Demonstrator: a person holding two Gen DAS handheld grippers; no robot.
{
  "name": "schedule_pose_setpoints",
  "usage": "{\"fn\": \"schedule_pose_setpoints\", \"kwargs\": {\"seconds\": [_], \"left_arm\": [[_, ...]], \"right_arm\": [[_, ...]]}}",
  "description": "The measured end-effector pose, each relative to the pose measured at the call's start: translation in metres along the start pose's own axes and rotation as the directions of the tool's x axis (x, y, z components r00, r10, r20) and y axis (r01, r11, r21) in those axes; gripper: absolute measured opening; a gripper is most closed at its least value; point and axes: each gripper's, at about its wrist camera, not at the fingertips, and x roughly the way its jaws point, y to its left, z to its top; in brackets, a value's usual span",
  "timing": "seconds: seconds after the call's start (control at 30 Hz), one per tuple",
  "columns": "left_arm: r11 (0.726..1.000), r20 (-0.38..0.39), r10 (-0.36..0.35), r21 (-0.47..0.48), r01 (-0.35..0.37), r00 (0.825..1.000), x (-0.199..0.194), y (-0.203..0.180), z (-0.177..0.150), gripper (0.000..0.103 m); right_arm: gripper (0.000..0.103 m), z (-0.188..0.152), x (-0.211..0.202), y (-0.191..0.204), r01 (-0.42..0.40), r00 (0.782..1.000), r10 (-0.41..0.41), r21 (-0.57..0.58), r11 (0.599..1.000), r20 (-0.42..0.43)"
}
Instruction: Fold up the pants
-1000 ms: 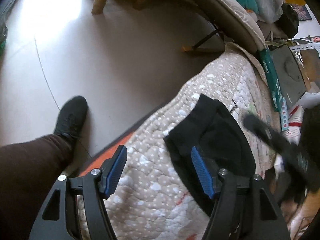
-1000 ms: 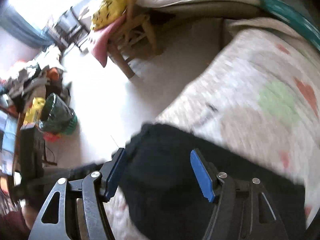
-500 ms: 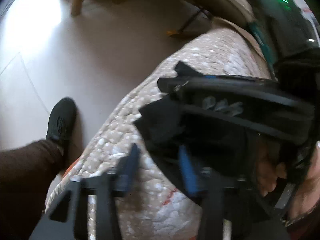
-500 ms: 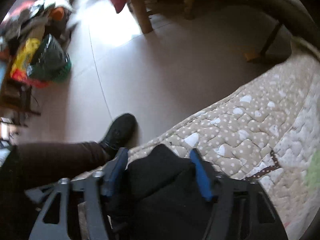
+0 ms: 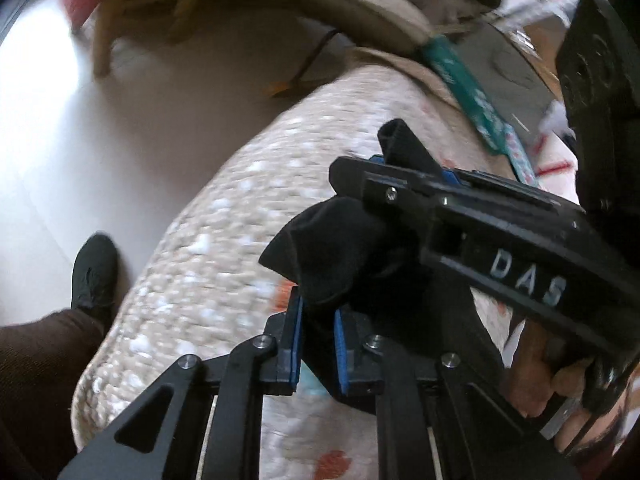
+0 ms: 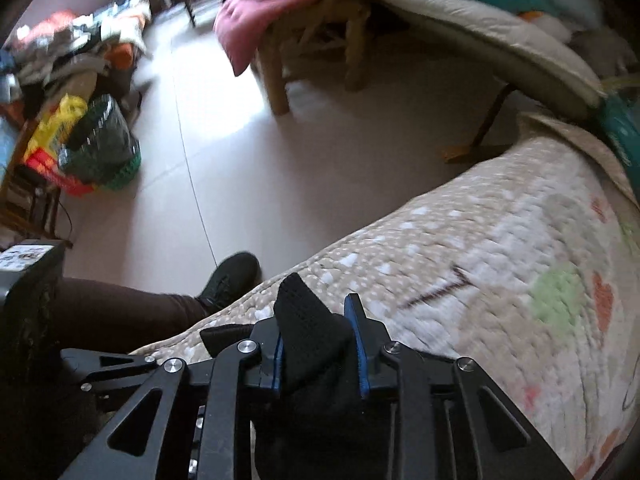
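Beige quilted bed cover w/ white dots, green and orange patches, spread over bed; black fabric pants bunched near its edge, above pale floor.

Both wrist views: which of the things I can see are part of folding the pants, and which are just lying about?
Part of the job:
- black pants, pinched in both grippers
- left hand-held gripper
- right hand-held gripper
- quilted bedspread, the work surface

Just lying about:
- pink cloth on the wooden chair
- green basket on the floor
- teal box at the bed's far edge
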Motion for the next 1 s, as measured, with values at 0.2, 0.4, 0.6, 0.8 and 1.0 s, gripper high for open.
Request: {"fn": "schedule_pose_setpoints", "kwargs": {"seconds": [0.2, 0.4, 0.6, 0.8, 1.0], "left_arm": [[0.993, -0.057, -0.025, 0.114, 0.031, 0.998, 0.023, -0.065, -0.035, 0.013], [0.97, -0.1, 0.009, 0.244, 0.016, 0.995, 0.048, -0.116, -0.07, 0.013], [0.967, -0.093, -0.01, 0.252, 0.034, 0.996, 0.044, -0.129, -0.068, 0.013], [0.987, -0.015, -0.055, 0.152, 0.056, 0.998, 0.005, -0.09, -0.043, 0.013], [0.998, 0.106, -0.05, -0.019, 0.052, 0.993, -0.033, -0.018, 0.003, 0.013]], "right_arm": [[0.029, -0.045, -0.046, -0.036, -0.012, 0.996, 0.001, 0.132, 0.991, 0.088], [0.029, -0.125, -0.066, -0.089, -0.037, 0.989, -0.01, 0.31, 0.95, 0.151], [0.029, -0.181, -0.087, -0.128, -0.159, 0.959, 0.019, 0.478, 0.864, 0.284], [0.029, -0.149, -0.102, -0.1, -0.15, 0.953, 0.022, 0.408, 0.901, 0.301], [0.029, -0.074, -0.09, -0.046, -0.157, 0.955, 0.072, 0.285, 0.946, 0.288]]}}
